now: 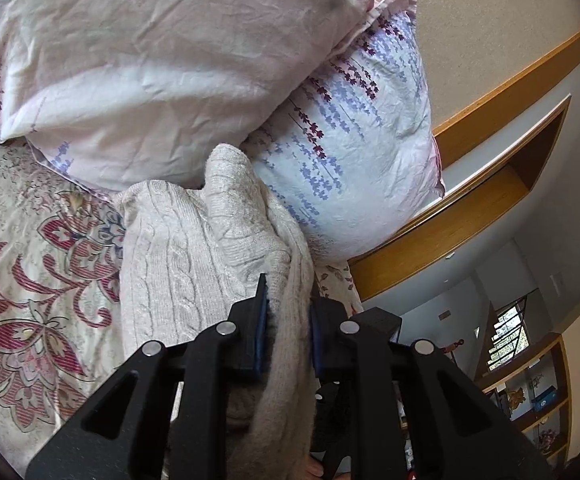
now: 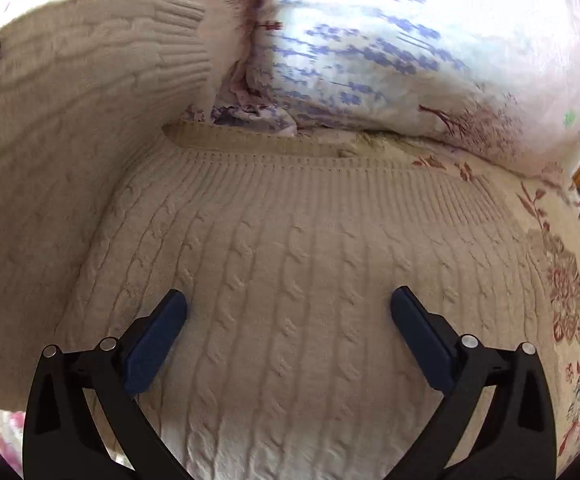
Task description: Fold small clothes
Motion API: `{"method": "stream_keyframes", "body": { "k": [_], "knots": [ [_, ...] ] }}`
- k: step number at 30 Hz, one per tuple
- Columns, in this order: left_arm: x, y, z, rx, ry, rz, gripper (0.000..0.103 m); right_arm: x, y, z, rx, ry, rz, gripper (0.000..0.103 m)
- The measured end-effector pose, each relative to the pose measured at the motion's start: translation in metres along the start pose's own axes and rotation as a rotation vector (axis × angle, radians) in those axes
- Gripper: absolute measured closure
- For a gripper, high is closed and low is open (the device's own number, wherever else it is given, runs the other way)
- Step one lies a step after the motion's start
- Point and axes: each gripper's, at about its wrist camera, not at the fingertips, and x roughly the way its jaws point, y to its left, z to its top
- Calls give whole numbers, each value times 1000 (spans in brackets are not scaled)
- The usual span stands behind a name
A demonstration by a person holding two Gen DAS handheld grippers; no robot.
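Note:
A cream cable-knit sweater point(image 2: 290, 264) lies on the floral bed sheet point(image 2: 569, 280), its ribbed hem toward the pillows. My left gripper point(image 1: 288, 312) is shut on a bunched edge of the sweater point(image 1: 194, 256) and holds that part lifted off the bed. In the right wrist view the lifted part rises at the left point(image 2: 70, 100). My right gripper point(image 2: 288, 320) is open, its blue-padded fingers spread just above the flat body of the sweater, holding nothing.
Two pillows lean at the head of the bed, a pale pink one point(image 1: 162, 60) and one with purple flower print point(image 1: 349, 140). A wooden headboard ledge point(image 1: 469, 216) and shelves point(image 1: 529, 392) lie to the right. Floral sheet point(image 1: 30, 280) extends left.

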Motion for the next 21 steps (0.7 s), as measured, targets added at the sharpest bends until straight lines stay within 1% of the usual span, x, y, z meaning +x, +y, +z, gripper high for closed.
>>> {"method": "stream_keyframes", "body": {
  "k": [2, 3, 5, 7, 11, 13, 14, 16, 17, 18, 19, 20, 21],
  "knots": [
    [10, -10, -2, 15, 14, -22, 87, -11, -24, 0, 60, -10, -4, 1],
    [16, -14, -3, 18, 20, -37, 87, -15, -33, -1, 68, -13, -28, 1],
    [26, -23, -5, 26, 31, -64, 87, -22, -51, -7, 69, -26, -104, 1],
    [39, -31, -9, 41, 45, -79, 87, -31, -72, -14, 104, -49, -137, 1],
    [81, -34, -26, 34, 113, -78, 87, -44, -111, -30, 197, -72, -108, 1],
    [104, -29, -39, 18, 157, -47, 87, -49, -121, -36, 240, -87, -96, 1],
    [115, -26, -45, 15, 181, -20, 87, -49, -125, -41, 263, -94, -81, 1],
    [132, -22, -56, 17, 218, 24, 86, -45, -137, -45, 314, -99, -15, 1],
    [135, -24, -59, 34, 220, 39, 83, -44, -145, -47, 349, -94, 23, 1],
    [135, -28, -59, 51, 213, 50, 82, -44, -151, -49, 381, -94, 48, 1],
    [134, -32, -58, 53, 211, 41, 71, -46, -156, -50, 407, -107, 65, 1],
    [131, -34, -56, 40, 212, -3, 53, -49, -161, -51, 425, -132, 85, 1],
    [126, -35, -54, 23, 207, -45, 46, -57, -157, -56, 439, -164, 109, 1]
  ]
}}
